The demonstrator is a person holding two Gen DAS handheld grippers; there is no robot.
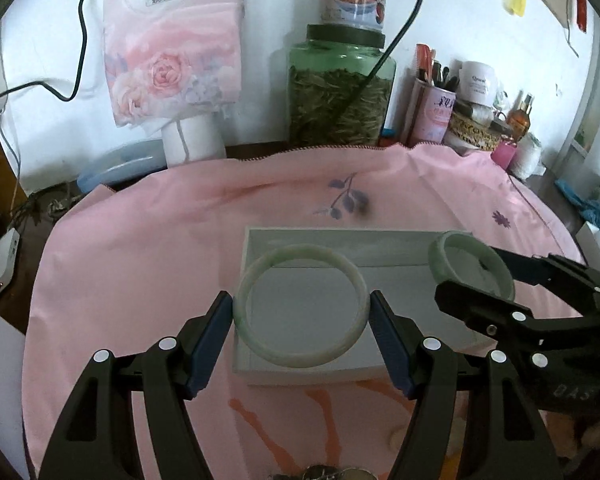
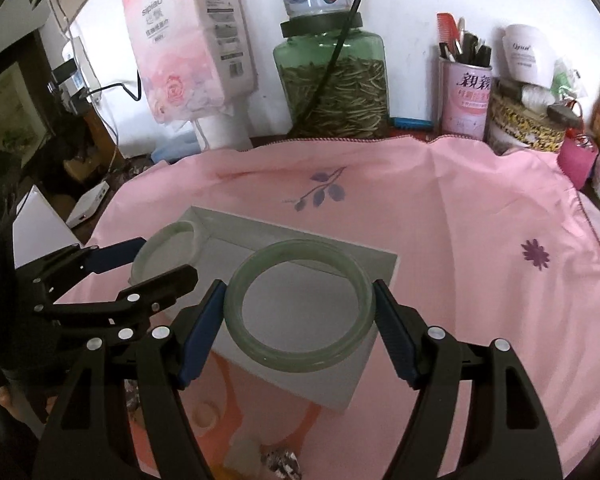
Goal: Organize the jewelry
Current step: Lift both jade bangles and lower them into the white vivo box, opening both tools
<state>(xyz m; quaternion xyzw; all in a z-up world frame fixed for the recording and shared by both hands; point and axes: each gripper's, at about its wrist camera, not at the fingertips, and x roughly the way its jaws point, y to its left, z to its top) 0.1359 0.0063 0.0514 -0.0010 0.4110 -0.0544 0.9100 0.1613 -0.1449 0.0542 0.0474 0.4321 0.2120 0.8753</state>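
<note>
We hold two jade bangles over a shallow white tray that lies on a pink cloth near the middle of the tabletop. Our left gripper is clamped across the paler bangle, its blue pads touching opposite outer sides, above the tray's left end. Our right gripper likewise pinches the greener bangle across its width, above the tray's right end. Gripping each ring across its widest span probably stops it from slipping, and keeping them well apart should avoid a knock. Jars and a tissue pack line the far edge.
</note>
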